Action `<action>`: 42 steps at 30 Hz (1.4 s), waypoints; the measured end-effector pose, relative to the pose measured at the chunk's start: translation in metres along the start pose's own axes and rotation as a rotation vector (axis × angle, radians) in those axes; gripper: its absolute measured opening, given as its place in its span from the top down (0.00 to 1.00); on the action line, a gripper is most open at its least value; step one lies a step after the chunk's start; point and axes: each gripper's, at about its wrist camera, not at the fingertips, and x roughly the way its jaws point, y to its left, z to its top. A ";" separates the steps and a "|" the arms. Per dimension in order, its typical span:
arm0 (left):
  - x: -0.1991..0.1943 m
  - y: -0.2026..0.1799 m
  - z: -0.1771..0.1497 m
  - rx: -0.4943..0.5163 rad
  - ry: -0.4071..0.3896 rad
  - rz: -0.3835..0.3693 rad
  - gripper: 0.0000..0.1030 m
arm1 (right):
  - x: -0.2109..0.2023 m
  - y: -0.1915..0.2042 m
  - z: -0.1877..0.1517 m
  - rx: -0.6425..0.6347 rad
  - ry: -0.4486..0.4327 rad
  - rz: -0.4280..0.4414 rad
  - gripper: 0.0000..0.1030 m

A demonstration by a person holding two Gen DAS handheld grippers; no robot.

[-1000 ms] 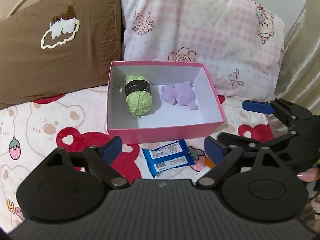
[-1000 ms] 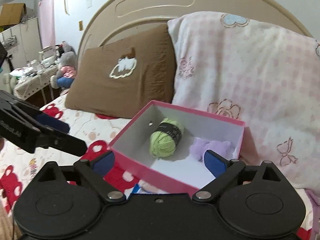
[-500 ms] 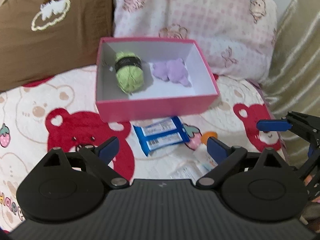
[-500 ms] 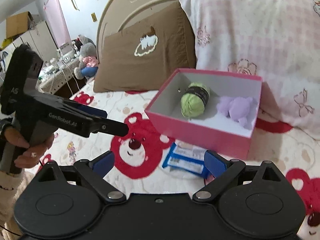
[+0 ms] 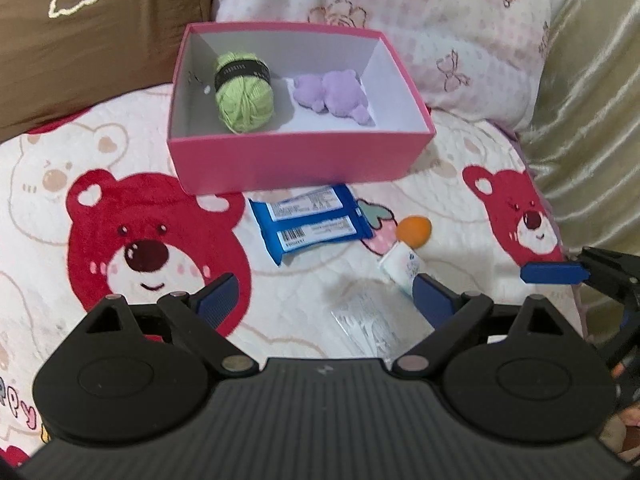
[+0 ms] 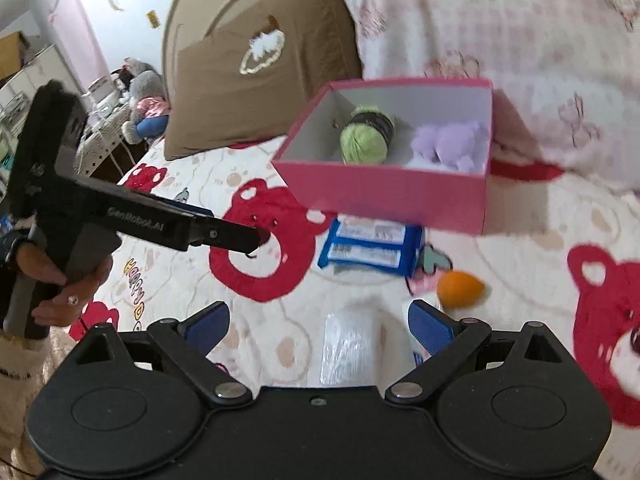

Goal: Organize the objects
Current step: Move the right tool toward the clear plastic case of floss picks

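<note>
Three loose items are left on the bear-print quilted bedspread in front of the open pink cardboard box: a blue foil-wrapped twin snack pack just beside the box's near wall, a small white tube with a rounded orange cap near it, and a clear crinkled plastic packet nearest the cameras. Already inside the box are seen a green ball of yarn with a black paper band and a soft lilac plush toy, lying side by side.

The left gripper is held spread wide above the bedspread with nothing between its fingers; the clear packet lies under the gap. The right gripper is likewise spread and empty, over the same packet, with the tube close to its right finger.

The packet is judged to be very light, limp and slippery; it should be pinched flat across its middle or by an edge. The snack pack is expected to be light and crushable, so it is best taken across its narrow width. The tube is probably stiff and prone to rolling on the soft quilt, and its body rather than the cap should be gripped.
</note>
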 end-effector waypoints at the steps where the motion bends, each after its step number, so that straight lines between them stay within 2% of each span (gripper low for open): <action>1: 0.002 -0.001 -0.002 0.005 0.001 0.000 0.10 | 0.003 -0.003 -0.002 0.014 0.001 -0.007 0.06; 9: 0.015 -0.004 -0.018 0.012 -0.012 -0.018 0.10 | 0.028 -0.007 -0.021 0.009 0.026 -0.039 0.06; 11: 0.019 -0.002 -0.023 -0.011 -0.043 -0.050 0.10 | 0.038 -0.002 -0.026 -0.057 0.033 -0.060 0.06; 13: 0.025 0.002 -0.029 -0.039 -0.048 -0.070 0.10 | 0.049 0.005 -0.031 -0.180 0.004 -0.141 0.06; 14: 0.027 0.002 -0.032 -0.039 -0.055 -0.071 0.10 | 0.054 0.006 -0.033 -0.221 -0.002 -0.154 0.06; 17: 0.034 0.000 -0.039 -0.025 -0.064 -0.069 0.10 | 0.065 0.002 -0.034 -0.240 0.030 -0.115 0.06; 24: 0.055 -0.004 -0.056 -0.012 -0.028 -0.101 0.10 | 0.092 0.004 -0.052 -0.234 0.109 -0.067 0.06; 29: 0.066 -0.001 -0.067 -0.053 -0.020 -0.115 0.11 | 0.107 0.007 -0.065 -0.242 0.139 -0.058 0.06; 32: 0.067 0.003 -0.075 -0.087 -0.036 -0.116 0.11 | 0.112 0.007 -0.071 -0.257 0.134 -0.060 0.06; 36: 0.074 0.005 -0.084 -0.137 -0.016 -0.144 0.11 | 0.117 0.008 -0.079 -0.292 0.114 -0.079 0.07; 42: 0.087 0.000 -0.089 -0.160 -0.015 -0.126 0.14 | 0.121 0.003 -0.082 -0.297 0.105 -0.081 0.15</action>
